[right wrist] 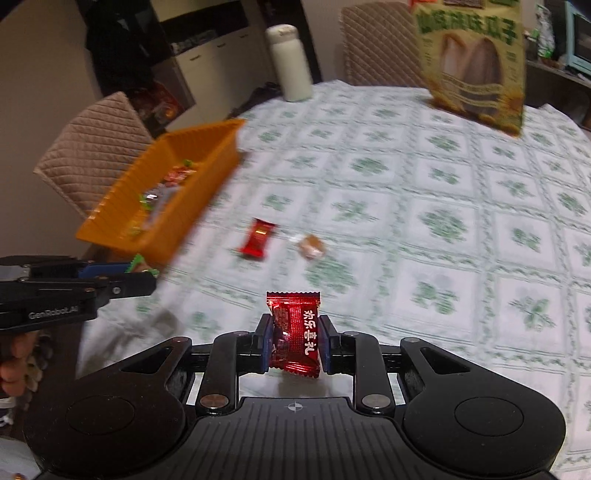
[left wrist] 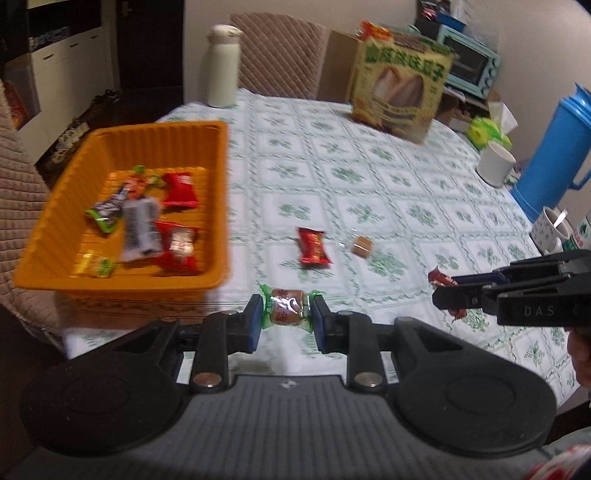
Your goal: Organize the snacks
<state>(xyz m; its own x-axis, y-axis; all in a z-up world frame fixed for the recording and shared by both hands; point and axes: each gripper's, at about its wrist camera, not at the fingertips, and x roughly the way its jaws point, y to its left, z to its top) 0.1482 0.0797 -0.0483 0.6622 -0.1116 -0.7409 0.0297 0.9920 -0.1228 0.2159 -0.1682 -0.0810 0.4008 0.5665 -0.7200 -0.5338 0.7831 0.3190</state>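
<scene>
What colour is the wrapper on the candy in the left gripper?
Clear over a brown sweet, with green twisted ends: the candy in the left gripper, best seen in the left wrist view.

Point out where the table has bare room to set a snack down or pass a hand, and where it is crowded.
Free: the wide cloth between the orange basket and the seed box, and ahead of the white bottle. Crowded: the far right edge by the blue jug and cups. A red candy and brown candy lie mid-table.

A table under a white cloth with green leaf squares filled the room's middle. Two quilted beige chairs stood at its far edge and left side. Pale walls rose behind, white cabinets and a dark doorway at left.
</scene>
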